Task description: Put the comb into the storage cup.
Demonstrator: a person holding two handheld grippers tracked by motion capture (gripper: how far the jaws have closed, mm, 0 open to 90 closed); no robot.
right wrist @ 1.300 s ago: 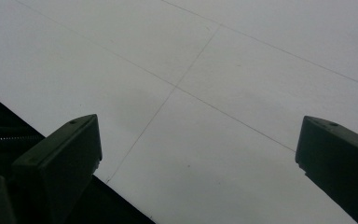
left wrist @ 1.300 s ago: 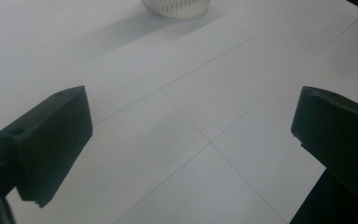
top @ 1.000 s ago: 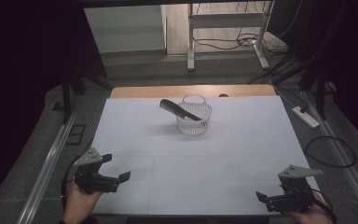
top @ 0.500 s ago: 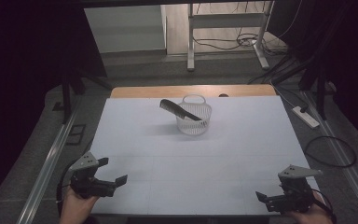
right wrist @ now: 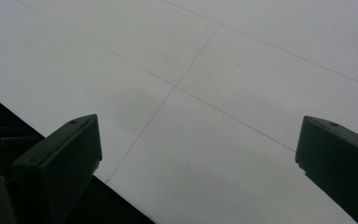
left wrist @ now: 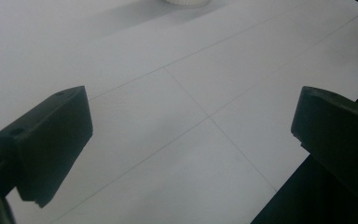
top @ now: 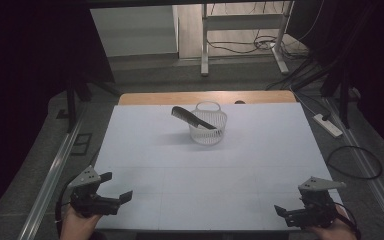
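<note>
A white wire basket (top: 208,125) stands at the far middle of the white table (top: 205,170). A black comb (top: 192,118) rests tilted in it, with its upper end sticking out over the rim to the left. My left gripper (top: 116,186) is open at the near left corner, held by a hand. In the left gripper view, the left gripper (left wrist: 193,140) has nothing between its wide-apart jaws, and the basket's base (left wrist: 186,2) peeks in at the top edge. My right gripper (top: 292,202) is at the near right corner, and in its own view the right gripper (right wrist: 200,158) is open over bare table.
A strip of wooden tabletop (top: 205,96) shows beyond the white sheet. A metal rail (top: 55,170) runs along the left side. On the floor to the right lie a power strip (top: 328,125) and cables (top: 355,162). White frame legs (top: 205,50) stand behind the table.
My left gripper has drawn back a little toward the near edge of the table. The right gripper, the basket and the comb have not moved.
</note>
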